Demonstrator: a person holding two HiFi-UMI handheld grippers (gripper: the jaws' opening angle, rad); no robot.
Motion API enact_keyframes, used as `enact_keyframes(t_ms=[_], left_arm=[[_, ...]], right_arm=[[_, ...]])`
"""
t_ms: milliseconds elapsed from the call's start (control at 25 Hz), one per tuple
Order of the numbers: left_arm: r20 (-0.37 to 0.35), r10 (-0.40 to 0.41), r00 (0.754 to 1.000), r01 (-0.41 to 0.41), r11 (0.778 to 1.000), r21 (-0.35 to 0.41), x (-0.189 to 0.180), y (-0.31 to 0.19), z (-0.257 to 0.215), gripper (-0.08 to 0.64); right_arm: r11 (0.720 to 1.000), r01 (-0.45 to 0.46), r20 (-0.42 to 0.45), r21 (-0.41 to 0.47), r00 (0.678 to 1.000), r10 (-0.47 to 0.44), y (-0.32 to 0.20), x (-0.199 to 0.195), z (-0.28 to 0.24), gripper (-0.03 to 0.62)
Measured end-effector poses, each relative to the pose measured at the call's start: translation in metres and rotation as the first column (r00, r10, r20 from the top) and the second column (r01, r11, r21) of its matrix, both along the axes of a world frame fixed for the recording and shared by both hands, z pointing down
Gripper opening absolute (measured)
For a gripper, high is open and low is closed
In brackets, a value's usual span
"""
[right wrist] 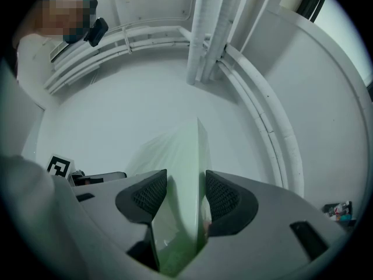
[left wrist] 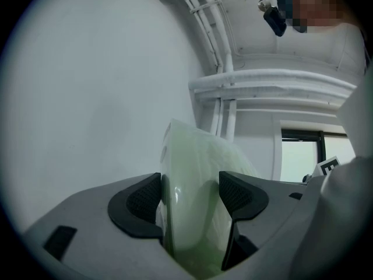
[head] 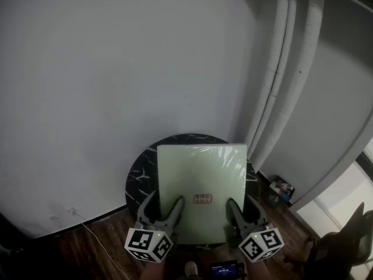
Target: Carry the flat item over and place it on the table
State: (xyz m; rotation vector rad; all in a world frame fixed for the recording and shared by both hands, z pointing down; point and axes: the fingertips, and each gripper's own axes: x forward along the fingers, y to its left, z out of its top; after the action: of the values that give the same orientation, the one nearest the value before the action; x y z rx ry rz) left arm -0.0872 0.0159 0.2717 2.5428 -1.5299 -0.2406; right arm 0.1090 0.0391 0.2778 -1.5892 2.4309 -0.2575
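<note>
In the head view the pale green, film-wrapped flat panel (head: 201, 185) lies level over the round black marble tabletop (head: 139, 177). The left gripper (head: 163, 209) and the right gripper (head: 245, 210) take its near edge towards either corner, probably so the wide sheet stays balanced; whether it already rests on the tabletop I cannot tell. In the left gripper view the fingers (left wrist: 141, 198) pinch the panel's edge between their ribbed pads, and in the right gripper view the fingers (right wrist: 147, 195) likewise clamp the thin edge, a hold that suits setting it down flat.
</note>
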Motion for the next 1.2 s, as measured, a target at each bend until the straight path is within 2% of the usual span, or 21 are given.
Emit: enact_keyframes(t_ms=[440, 1200], left_arm=[[0.002, 0.033, 0.999, -0.033, 0.999, 0.005, 0.004, -0.043, 0.002, 0.321], [0.036, 0.014, 0.999, -0.015, 1.0, 0.016, 0.001, -0.091, -0.002, 0.319]], right_arm=[[0.999, -0.032, 0.002, -0.003, 0.999, 0.032, -0.037, 0.003, 0.002, 0.204], [1.0, -0.024, 0.034, -0.005, 0.999, 0.024, -0.089, 0.0, 0.005, 0.204]])
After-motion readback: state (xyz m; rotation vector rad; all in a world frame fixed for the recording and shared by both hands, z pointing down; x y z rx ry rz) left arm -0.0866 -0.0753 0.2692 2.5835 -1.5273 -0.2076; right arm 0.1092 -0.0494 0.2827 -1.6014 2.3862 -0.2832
